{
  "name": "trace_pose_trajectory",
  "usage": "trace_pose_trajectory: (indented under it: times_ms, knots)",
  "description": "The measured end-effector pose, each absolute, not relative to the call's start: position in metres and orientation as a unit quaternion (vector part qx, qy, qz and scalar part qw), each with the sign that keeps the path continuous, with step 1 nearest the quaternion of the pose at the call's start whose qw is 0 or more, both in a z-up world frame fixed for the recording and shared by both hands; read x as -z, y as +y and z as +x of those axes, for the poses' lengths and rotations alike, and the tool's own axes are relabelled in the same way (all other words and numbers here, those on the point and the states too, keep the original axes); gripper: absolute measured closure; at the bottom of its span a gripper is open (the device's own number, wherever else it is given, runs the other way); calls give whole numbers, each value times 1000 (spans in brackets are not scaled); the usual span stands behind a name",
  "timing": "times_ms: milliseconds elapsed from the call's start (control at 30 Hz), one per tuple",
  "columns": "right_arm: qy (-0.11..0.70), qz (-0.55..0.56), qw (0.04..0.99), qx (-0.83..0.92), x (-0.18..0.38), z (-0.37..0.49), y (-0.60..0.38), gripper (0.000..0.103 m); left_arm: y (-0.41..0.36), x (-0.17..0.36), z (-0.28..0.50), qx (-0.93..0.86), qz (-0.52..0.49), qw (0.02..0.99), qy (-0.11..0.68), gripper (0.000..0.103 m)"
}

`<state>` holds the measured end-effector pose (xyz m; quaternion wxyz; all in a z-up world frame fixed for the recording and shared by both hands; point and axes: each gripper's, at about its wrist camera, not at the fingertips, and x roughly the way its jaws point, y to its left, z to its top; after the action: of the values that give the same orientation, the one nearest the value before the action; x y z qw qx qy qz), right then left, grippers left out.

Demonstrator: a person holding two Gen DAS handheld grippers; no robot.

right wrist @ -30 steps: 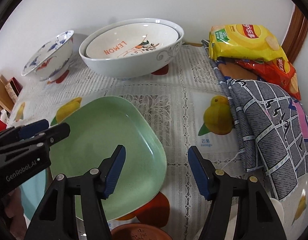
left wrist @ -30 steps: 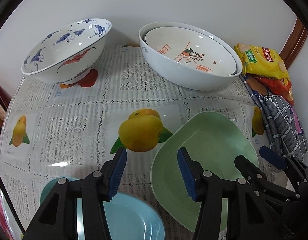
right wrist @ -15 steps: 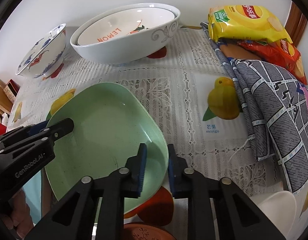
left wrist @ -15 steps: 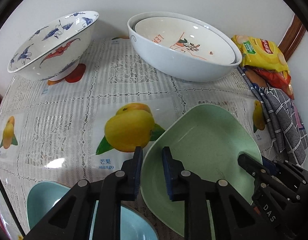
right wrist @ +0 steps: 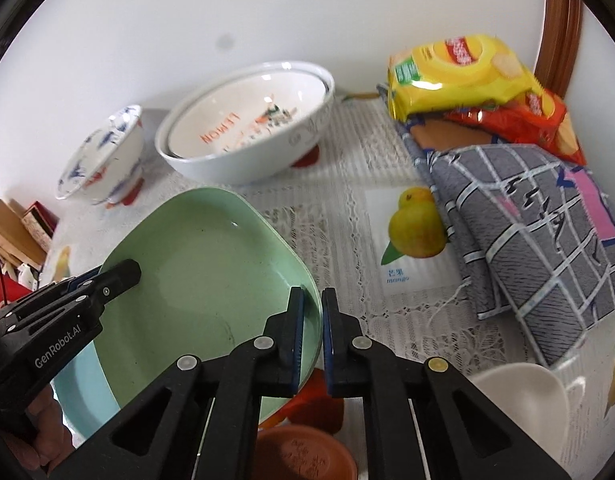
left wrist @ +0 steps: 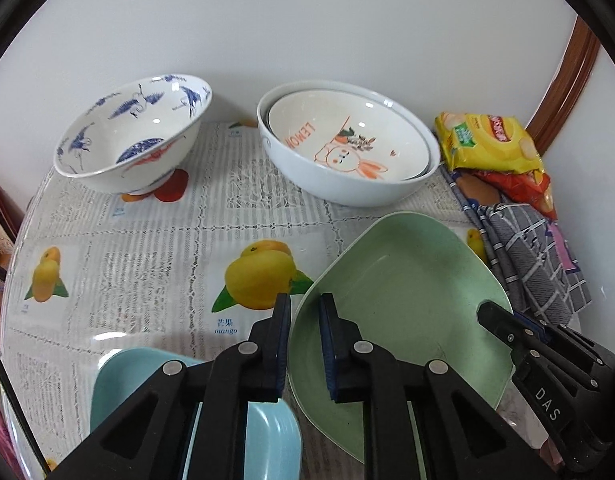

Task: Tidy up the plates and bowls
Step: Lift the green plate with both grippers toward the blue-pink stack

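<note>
Now both grippers are clamping the green plate, and it is coming up off the table.

Jaws that were standing wide a second ago are pinching opposite rims; I'm holding the left gripper on the near-left edge of the green plate and the right gripper on its right edge, the left one closing the last bit; the plate is tilting up beside the blue plate, so I'm judging stacking comes next; two nested white bowls and a crane-painted bowl are waiting by the wall on the mango-print tablecloth, with snack bags and a checked cloth crowding the right.
</note>
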<state>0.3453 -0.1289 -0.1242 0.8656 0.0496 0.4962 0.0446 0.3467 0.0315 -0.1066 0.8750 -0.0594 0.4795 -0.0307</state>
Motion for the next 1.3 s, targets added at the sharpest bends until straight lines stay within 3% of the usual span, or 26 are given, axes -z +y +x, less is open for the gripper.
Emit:
trace_pose_trajectory:
  times_ms: [633,1300]
  knots:
    - [437,80,894,-56,37,224,-149,95,19,23,215,37,-68,905,418,90]
    - [425,99,898,-54,26,167,-147,95,28,14,165,53,-79,909,405,90]
